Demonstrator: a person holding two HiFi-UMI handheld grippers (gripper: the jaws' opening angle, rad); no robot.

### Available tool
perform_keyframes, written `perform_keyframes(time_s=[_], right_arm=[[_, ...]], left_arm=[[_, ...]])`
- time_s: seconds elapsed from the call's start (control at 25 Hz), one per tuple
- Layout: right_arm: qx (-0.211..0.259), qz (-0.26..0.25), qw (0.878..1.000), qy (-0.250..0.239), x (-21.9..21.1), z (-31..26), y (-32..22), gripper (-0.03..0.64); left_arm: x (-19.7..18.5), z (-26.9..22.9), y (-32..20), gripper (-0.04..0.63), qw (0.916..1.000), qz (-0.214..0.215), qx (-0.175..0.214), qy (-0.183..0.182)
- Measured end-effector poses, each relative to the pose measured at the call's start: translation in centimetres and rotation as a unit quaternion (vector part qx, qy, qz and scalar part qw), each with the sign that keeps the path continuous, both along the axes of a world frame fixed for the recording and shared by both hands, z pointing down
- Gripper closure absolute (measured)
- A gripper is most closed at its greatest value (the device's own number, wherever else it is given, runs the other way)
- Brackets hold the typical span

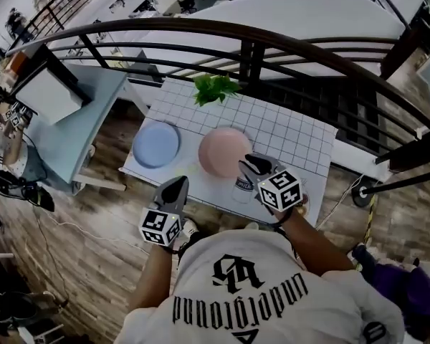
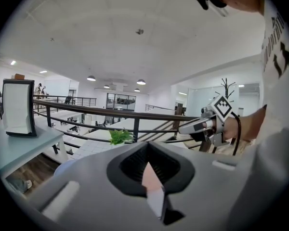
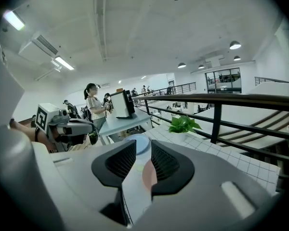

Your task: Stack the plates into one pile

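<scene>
A blue plate (image 1: 156, 144) and a pink plate (image 1: 224, 151) lie side by side on the white gridded table (image 1: 294, 135), blue on the left. My left gripper (image 1: 178, 183) hovers at the table's front edge, short of the blue plate, its jaws shut with nothing in them. My right gripper (image 1: 252, 165) sits over the near rim of the pink plate, open and empty. In the right gripper view both the blue plate (image 3: 138, 142) and the pink plate (image 3: 148, 173) show through the gap of the right gripper (image 3: 143, 146). In the left gripper view, the left gripper (image 2: 147, 146) shows a sliver of pink plate (image 2: 149, 177).
A potted green plant (image 1: 213, 88) stands at the table's far edge, against a dark railing (image 1: 244, 38). A small pale cup-like thing (image 1: 244, 186) sits by the right gripper. A blue-grey side table (image 1: 72, 120) with a white box stands to the left. People stand beyond it.
</scene>
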State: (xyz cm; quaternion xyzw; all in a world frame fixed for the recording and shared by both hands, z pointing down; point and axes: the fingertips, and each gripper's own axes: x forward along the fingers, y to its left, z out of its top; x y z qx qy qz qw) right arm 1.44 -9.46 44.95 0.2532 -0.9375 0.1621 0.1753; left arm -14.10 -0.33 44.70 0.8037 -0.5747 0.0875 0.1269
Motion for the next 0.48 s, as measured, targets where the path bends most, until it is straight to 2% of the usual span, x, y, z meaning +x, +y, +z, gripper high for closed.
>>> perform_keyframes(time_s=[0.48], right_arm=[[-0.001, -0.018, 1.000, 0.011, -16.0, -0.7, 3.0, 0.520]], left_arm=[[-15.5, -1.3, 2.6, 0.546, 0.9999, -0.007, 0.014, 0.002]])
